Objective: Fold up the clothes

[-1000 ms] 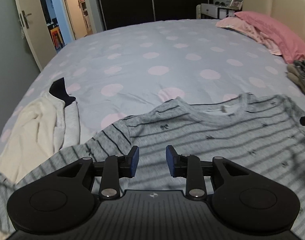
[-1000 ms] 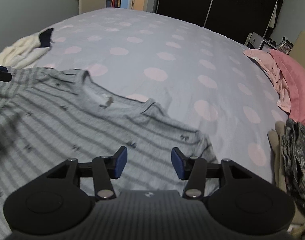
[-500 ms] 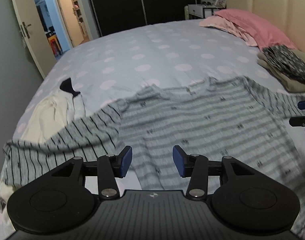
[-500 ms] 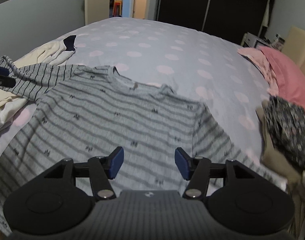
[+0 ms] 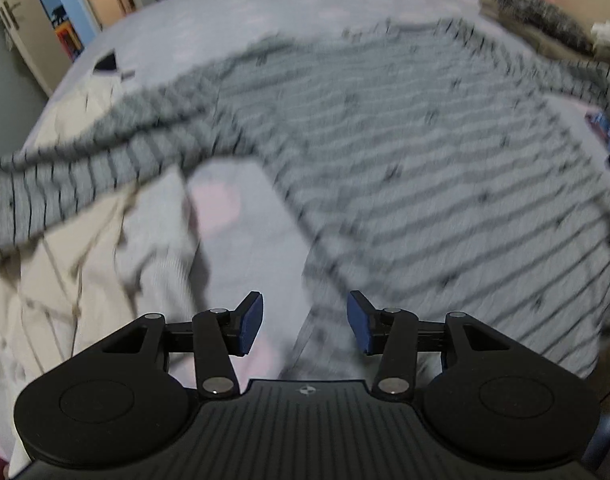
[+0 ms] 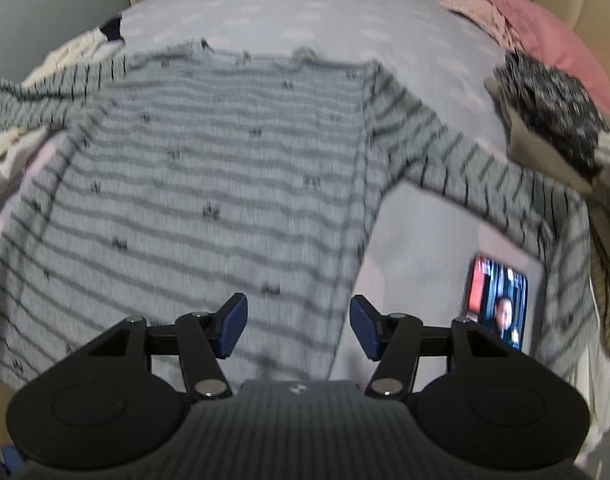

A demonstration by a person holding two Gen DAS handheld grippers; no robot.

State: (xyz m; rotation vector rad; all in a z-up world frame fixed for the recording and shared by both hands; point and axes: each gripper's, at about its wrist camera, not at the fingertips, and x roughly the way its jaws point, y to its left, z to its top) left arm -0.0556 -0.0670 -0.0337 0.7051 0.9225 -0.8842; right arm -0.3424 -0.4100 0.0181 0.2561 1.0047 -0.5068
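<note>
A grey long-sleeved shirt with dark stripes [image 5: 405, 152] lies spread flat on the bed, collar at the far side; it also shows in the right wrist view [image 6: 209, 168]. Its left sleeve [image 5: 85, 168] drapes over the cream pile and its right sleeve [image 6: 485, 184] stretches out to the right. My left gripper [image 5: 303, 328] is open and empty above the shirt's lower left corner. My right gripper [image 6: 299, 328] is open and empty above the shirt's lower right edge. Both views are motion-blurred.
The bed has a pale polka-dot cover [image 6: 345, 12]. A cream garment pile [image 5: 65, 272] lies at the left. A lit phone [image 6: 497, 304] lies by the right sleeve. Folded dark patterned clothes [image 6: 553, 104] and pink pillows [image 6: 545, 32] are at the right.
Both grippers have pulled back toward the near edge of the bed and tilted down. The whole shirt, with both sleeves, has come into view. Both stay open.
</note>
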